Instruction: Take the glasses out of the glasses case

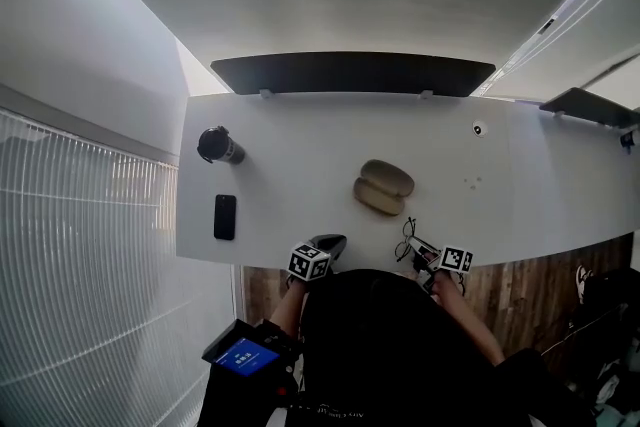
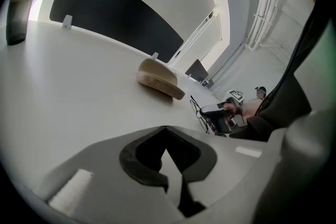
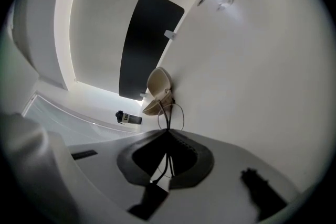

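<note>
Right gripper view, glasses (image 3: 171,114) pinched between closed fingers (image 3: 197,162), open case (image 3: 157,86) beyond

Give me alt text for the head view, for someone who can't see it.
From above: the right gripper holds glasses at the near edge of a white table, the open tan glasses case beyond them. The left gripper is shut and empty; a phone and a dark bottle sit at left.

Table (image 1: 300,145) matt, smooth; glasses (image 1: 407,237) wire; case (image 1: 383,185) matt.
</note>
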A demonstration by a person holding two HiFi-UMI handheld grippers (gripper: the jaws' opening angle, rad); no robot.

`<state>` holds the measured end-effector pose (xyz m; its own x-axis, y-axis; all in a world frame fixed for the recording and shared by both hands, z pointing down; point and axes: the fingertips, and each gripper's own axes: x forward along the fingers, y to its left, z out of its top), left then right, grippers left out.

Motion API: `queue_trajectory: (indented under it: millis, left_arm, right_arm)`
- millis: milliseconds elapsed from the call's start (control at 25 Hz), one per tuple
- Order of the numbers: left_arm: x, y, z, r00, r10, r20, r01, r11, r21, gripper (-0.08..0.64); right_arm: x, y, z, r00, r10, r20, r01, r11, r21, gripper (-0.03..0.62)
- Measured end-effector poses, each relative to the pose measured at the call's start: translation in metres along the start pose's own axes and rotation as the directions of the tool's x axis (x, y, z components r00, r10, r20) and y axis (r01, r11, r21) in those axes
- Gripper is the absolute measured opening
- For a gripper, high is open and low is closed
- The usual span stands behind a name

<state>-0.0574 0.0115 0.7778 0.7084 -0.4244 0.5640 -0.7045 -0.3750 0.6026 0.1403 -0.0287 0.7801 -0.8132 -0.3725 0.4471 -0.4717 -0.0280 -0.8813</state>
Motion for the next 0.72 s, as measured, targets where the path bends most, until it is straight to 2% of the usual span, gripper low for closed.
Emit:
queue_trajectory:
  millis: [120, 240, 360, 480, 720]
  left_arm:
    - [-0.008, 0.009, -0.002, 0.999, 0.027, 0.018, -0.026, 0.997, -0.070, 0.002]
    - [-0.016, 0.024, -0.003, 0.997, 0.062, 0.051, -0.053, 0.986, -0.160, 0.002]
    - [-0.022, 0.034, -0.007, 0.995, 0.084, 0.062, -0.069, 0.974, -0.216, 0.002]
    - [-0.024, 0.036, -0.007, 0.994, 0.086, 0.062, -0.069, 0.970, -0.234, 0.003]
    - [-0.022, 0.035, -0.006, 0.996, 0.073, 0.042, -0.063, 0.974, -0.217, 0.002]
  right_arm:
    - [0.001, -0.006, -0.002, 1.000, -0.008, 0.000, 0.008, 1.000, 0.027, 0.017]
    - [0.005, -0.005, -0.005, 1.000, -0.003, -0.022, 0.003, 1.000, 0.016, 0.017]
    - [0.005, -0.006, -0.004, 0.999, -0.009, -0.031, 0.010, 1.000, 0.010, 0.017]
    - [0.005, -0.006, -0.004, 0.999, -0.011, -0.033, 0.011, 1.000, 0.013, 0.017]
    - [0.008, -0.004, -0.005, 0.999, -0.008, -0.042, 0.008, 1.000, 0.013, 0.017]
